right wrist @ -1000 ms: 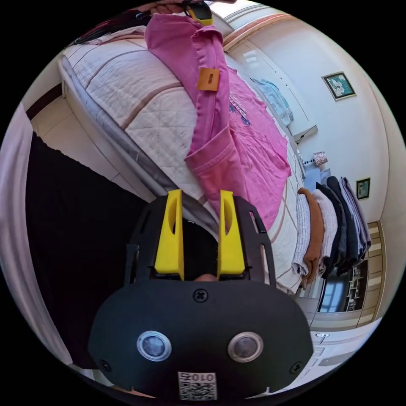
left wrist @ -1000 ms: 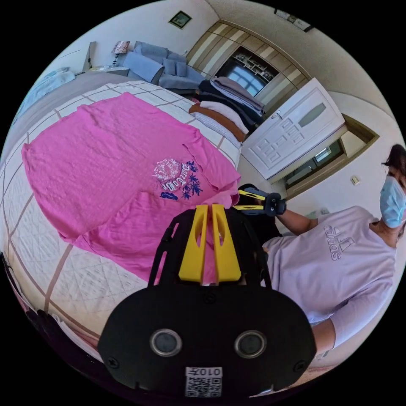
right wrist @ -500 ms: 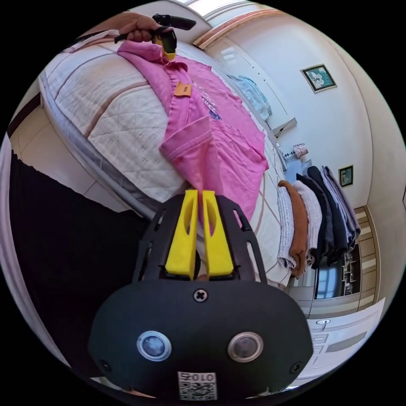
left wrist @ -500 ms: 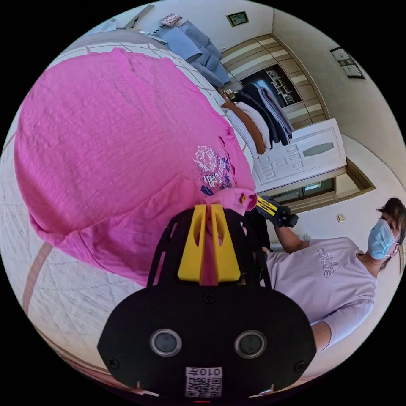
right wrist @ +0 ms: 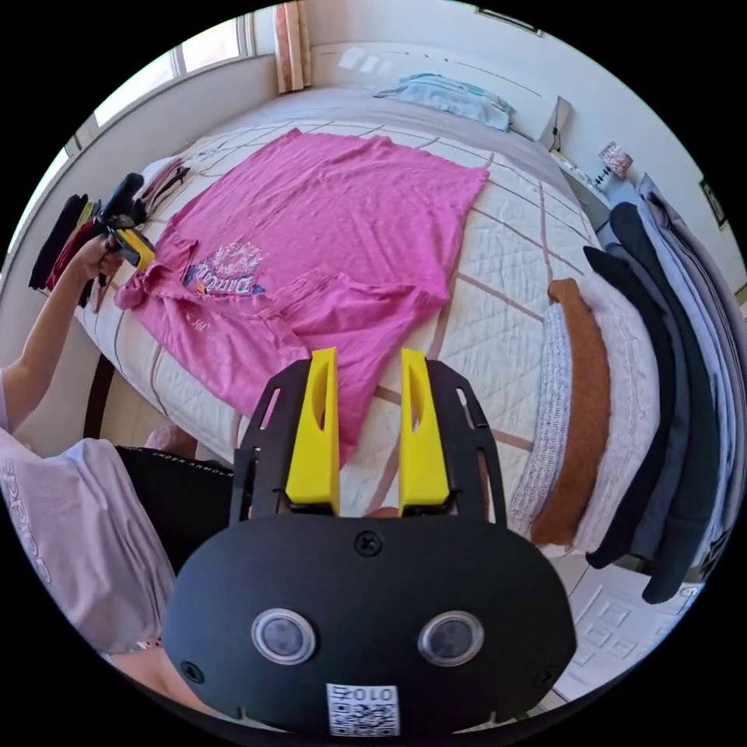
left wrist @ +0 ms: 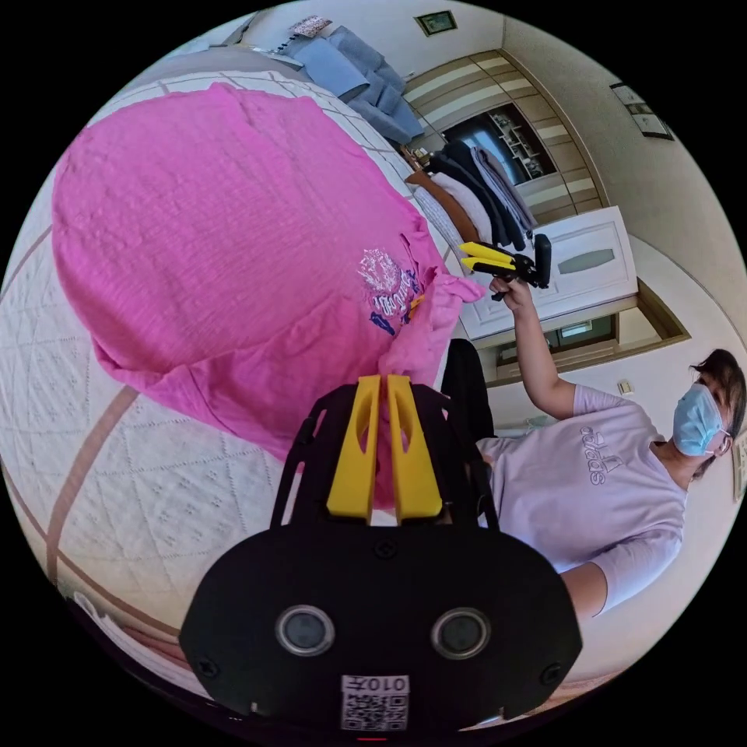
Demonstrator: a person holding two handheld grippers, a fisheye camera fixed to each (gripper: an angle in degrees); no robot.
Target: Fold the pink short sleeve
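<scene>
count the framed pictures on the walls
3. In the left gripper view, one green picture hangs above the blue clothes, and a second picture is on the side wall past the wardrobe. A third picture shows in the right gripper view. More may be hidden.

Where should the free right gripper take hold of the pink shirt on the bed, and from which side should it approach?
Probably the near sleeve's loose hem, just ahead of the open right gripper. It lies flat on the quilt, so come in low from the bed's edge and slide one jaw underneath. The left gripper already pinches the pink shirt.
</scene>
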